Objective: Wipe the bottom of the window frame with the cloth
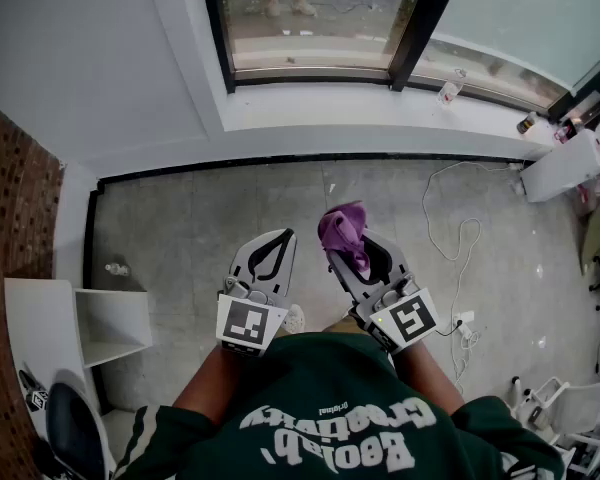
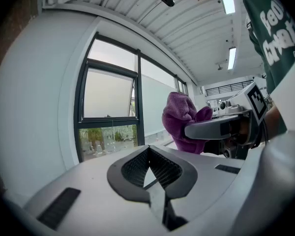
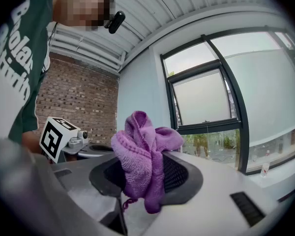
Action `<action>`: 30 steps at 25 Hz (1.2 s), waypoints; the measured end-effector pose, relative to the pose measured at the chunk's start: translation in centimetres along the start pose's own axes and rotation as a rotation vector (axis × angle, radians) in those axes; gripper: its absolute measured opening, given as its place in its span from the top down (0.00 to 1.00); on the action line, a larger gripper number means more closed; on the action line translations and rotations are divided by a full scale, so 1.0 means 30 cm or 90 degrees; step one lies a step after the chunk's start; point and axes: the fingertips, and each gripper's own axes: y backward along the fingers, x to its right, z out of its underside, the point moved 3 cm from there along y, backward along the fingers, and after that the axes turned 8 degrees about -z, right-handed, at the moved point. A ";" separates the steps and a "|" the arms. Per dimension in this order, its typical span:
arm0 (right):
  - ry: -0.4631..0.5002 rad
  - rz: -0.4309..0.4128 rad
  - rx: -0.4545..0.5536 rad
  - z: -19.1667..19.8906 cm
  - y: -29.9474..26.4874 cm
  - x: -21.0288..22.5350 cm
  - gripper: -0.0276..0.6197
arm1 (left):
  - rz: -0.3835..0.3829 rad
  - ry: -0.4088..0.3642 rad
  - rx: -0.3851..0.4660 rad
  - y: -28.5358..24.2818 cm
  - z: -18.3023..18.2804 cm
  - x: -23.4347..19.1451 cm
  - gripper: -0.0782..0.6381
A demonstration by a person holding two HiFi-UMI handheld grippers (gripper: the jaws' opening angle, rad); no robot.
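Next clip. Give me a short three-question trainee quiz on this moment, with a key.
1. True or false: the left gripper holds the cloth.
2. The cloth is: A green, B purple, C white.
3. Fill in: the cloth is ___ touching the window frame.
Key: 1 false; the right gripper has it in its jaws, while the left is shut and empty. 2 B. 3 not; it is held over the floor, short of the frame.
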 end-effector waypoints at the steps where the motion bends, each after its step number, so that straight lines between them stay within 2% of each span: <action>1: 0.000 0.001 0.000 0.003 0.002 -0.001 0.70 | 0.001 -0.001 0.001 0.001 0.001 0.002 0.88; 9: -0.009 -0.001 0.005 0.005 0.048 0.063 0.70 | 0.000 -0.003 -0.004 -0.061 -0.020 0.063 0.88; 16: -0.039 -0.026 0.009 -0.009 0.075 0.209 0.70 | -0.020 -0.015 -0.009 -0.163 -0.080 0.133 0.88; 24: -0.037 -0.062 0.016 -0.017 0.118 0.368 0.70 | -0.051 -0.019 -0.002 -0.289 -0.122 0.220 0.88; 27: -0.037 -0.066 0.017 -0.016 0.149 0.420 0.70 | -0.059 -0.010 0.012 -0.326 -0.136 0.262 0.88; 30: -0.039 -0.061 0.022 -0.023 0.189 0.462 0.70 | -0.060 -0.018 0.004 -0.355 -0.152 0.302 0.88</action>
